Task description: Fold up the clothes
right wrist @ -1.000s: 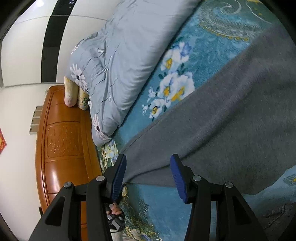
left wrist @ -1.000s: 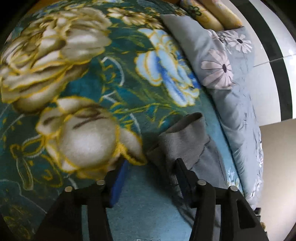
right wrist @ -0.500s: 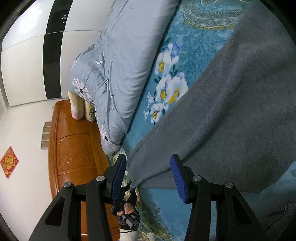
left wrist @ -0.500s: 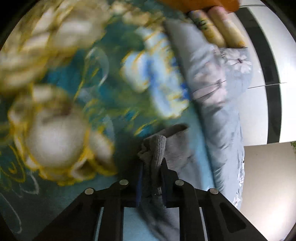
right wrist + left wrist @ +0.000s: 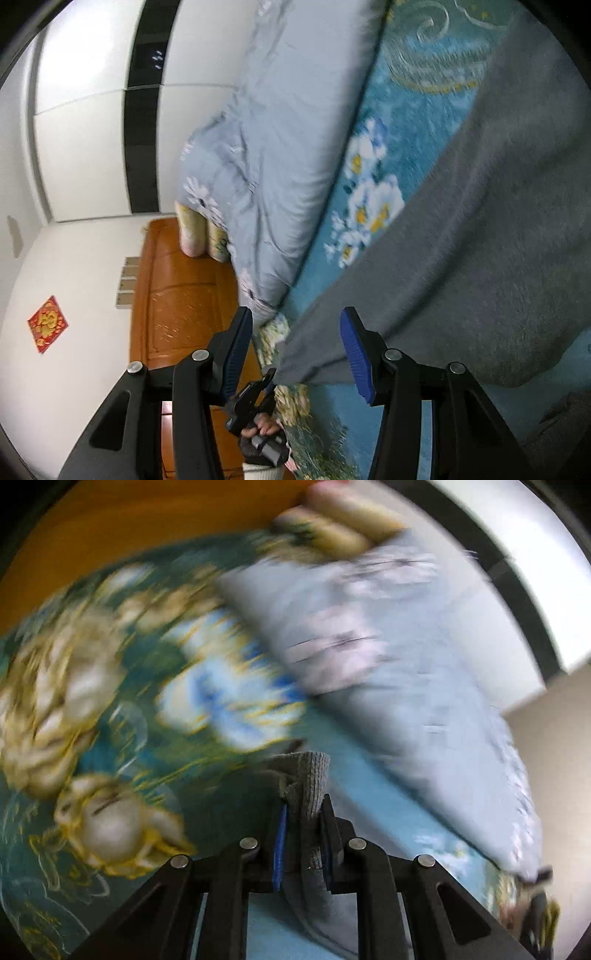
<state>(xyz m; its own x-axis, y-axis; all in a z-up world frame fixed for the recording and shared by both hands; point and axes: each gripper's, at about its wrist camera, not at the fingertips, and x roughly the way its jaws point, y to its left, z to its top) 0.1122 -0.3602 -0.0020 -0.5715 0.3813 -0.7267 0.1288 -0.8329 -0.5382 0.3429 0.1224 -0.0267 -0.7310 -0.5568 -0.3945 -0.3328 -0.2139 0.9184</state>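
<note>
A grey knit garment (image 5: 480, 236) lies spread over the teal floral bedspread (image 5: 402, 122). Its ribbed corner (image 5: 308, 786) is pinched between the blue pads of my left gripper (image 5: 301, 814), which is shut on it and lifted off the bed. In the right wrist view that same left gripper (image 5: 258, 398), held by a hand, pulls the garment's corner up. My right gripper (image 5: 295, 350) stands open above the garment's near edge, touching nothing.
A folded pale-blue floral duvet (image 5: 273, 155) lies along the far side of the bed, with rolled pillows (image 5: 199, 232) at its end. An orange wooden headboard (image 5: 181, 306) and white wardrobe doors (image 5: 88, 129) stand beyond.
My left gripper closed on the garment's ribbed corner and lifted it, swinging toward the headboard. The right gripper stayed open and tilted up slightly.
</note>
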